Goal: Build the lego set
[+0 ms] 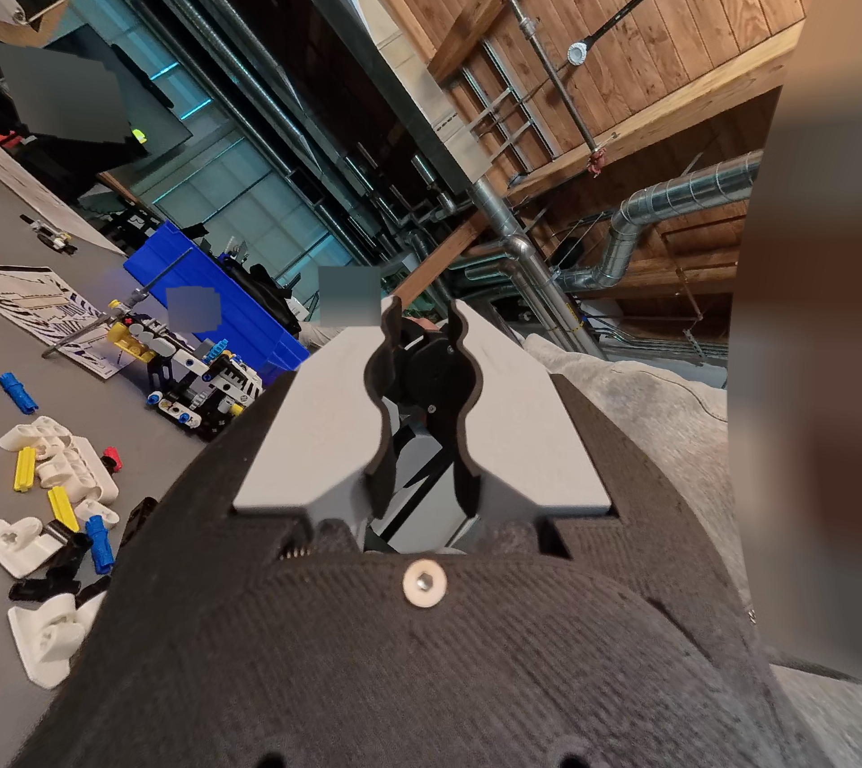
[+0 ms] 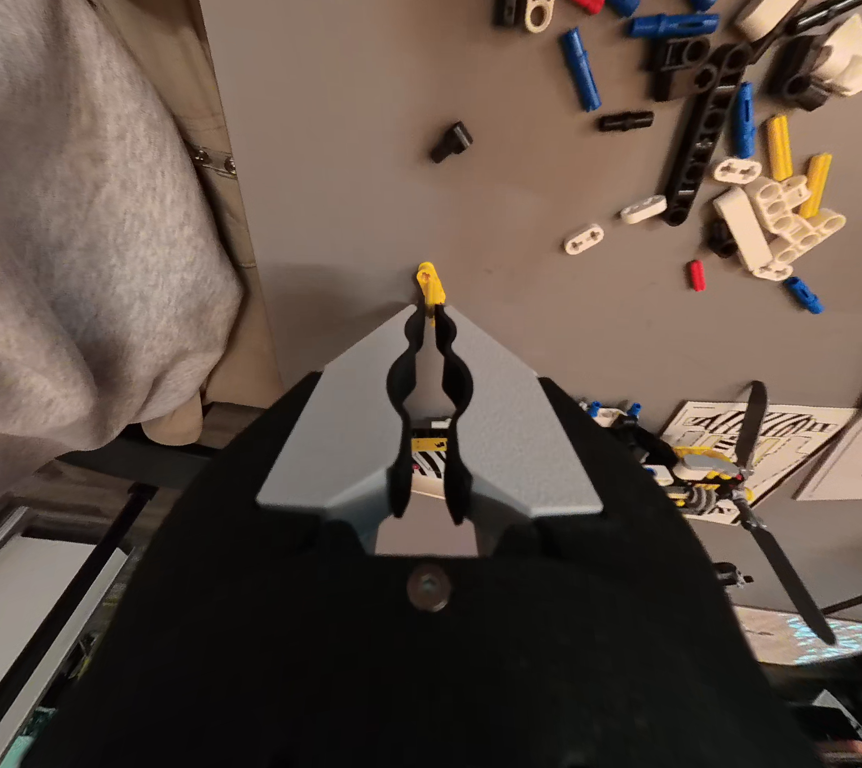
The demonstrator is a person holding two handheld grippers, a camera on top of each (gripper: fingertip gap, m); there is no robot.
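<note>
Yellow plastic connector piece [image 2: 430, 286], pinched at the right gripper's [image 2: 433, 311] fingertips above the grey tabletop [image 2: 350, 92]. Left gripper [image 1: 422, 314]: fingers slightly parted, empty, raised beside the half-built black-and-white model [image 1: 205, 377].

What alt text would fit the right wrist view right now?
The right tool pinches a small yellow connector at its tips above a grey table. Loose blue, black, white, yellow and red pieces are scattered at upper right; a partly built model rests on a striped sheet at lower right.
</note>
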